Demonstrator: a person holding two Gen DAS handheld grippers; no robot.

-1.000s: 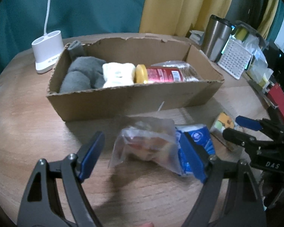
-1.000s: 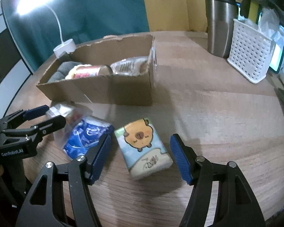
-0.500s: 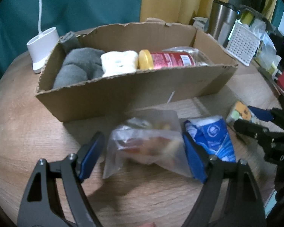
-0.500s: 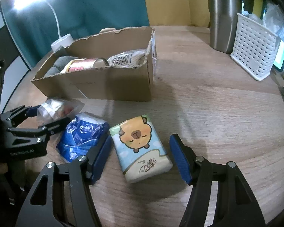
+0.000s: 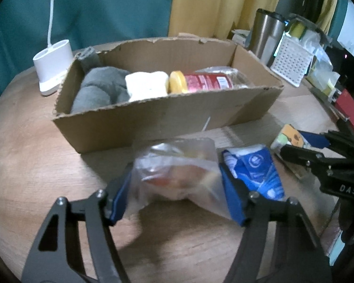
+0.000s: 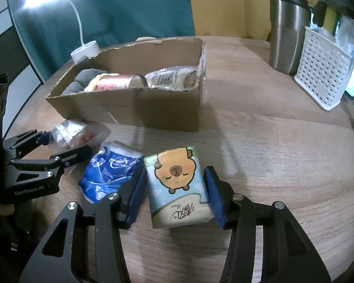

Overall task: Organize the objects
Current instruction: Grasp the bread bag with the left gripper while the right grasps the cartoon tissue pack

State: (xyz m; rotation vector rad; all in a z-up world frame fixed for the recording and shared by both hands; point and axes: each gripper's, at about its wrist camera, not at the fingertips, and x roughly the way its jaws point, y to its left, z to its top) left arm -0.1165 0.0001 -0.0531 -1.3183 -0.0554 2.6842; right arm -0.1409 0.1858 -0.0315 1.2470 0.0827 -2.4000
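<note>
A clear plastic bag of snacks (image 5: 179,176) lies on the wooden table in front of a cardboard box (image 5: 167,118). My left gripper (image 5: 174,195) has its blue pads against both sides of the bag. A blue packet (image 5: 254,167) lies just right of it. In the right wrist view, a tissue pack with a cartoon animal (image 6: 177,184) lies between the fingers of my right gripper (image 6: 174,195), whose pads touch its sides. The blue packet (image 6: 108,172), the bag (image 6: 80,134) and the box (image 6: 134,103) show to the left. The box holds grey cloth, a white roll, a red jar and a wrapped packet.
A white charger stand (image 5: 53,66) with a cable sits left of the box. A steel tumbler (image 6: 286,33) and a white perforated basket (image 6: 321,70) stand at the far right. The round table's edge runs near both grippers.
Both grippers have closed in: the left one onto the clear bag, the right one onto the tissue pack. Both moved slightly forward toward the objects.
</note>
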